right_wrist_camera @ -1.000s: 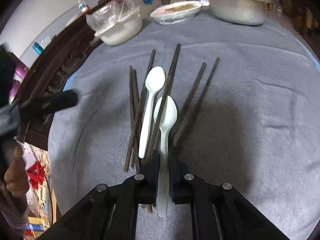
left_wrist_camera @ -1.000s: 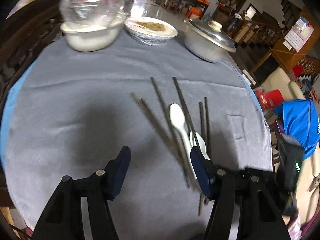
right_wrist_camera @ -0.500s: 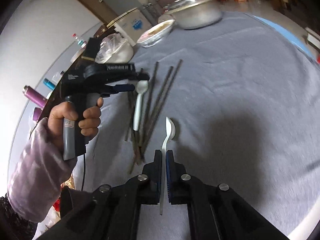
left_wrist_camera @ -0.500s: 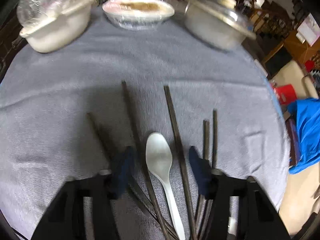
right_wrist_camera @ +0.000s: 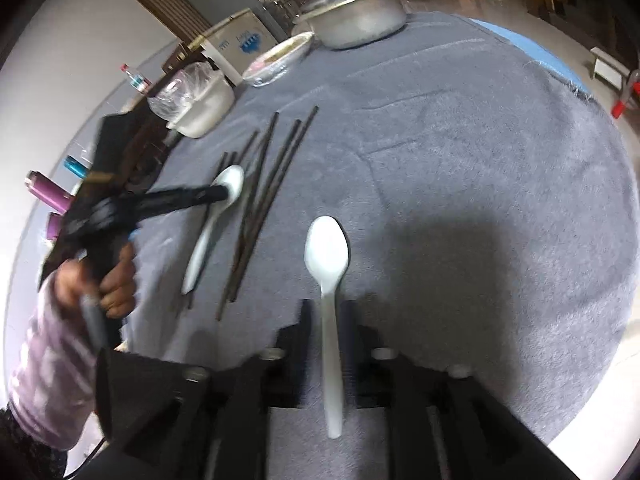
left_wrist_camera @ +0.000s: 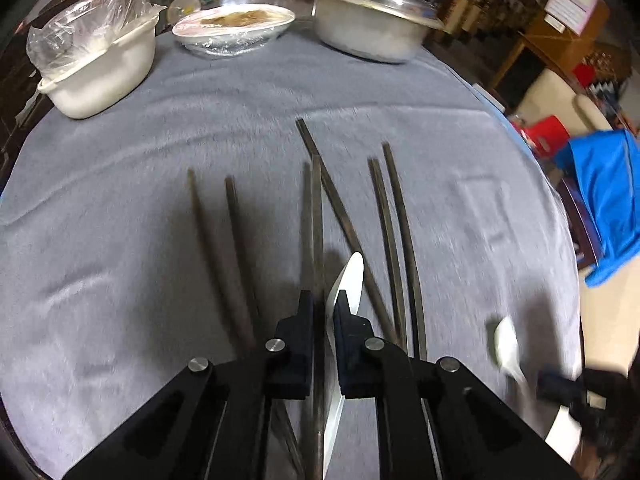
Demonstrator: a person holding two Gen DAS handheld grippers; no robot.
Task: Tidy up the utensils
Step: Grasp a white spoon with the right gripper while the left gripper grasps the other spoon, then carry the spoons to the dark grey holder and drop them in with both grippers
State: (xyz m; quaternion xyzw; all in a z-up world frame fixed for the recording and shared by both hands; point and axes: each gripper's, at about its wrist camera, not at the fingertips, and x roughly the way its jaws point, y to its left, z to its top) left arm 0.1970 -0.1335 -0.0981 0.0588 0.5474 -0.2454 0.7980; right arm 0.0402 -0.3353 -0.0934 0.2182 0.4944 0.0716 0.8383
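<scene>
Since a moment ago, the right gripper has let go; its jaws now stand apart around a white spoon lying near the table's right edge. The left gripper pinches the other spoon amid the chopsticks; lifting may drag one along. Along the far edge: covered metal pot, wrapped dish, bag-covered white bowl, contents unclear.
</scene>
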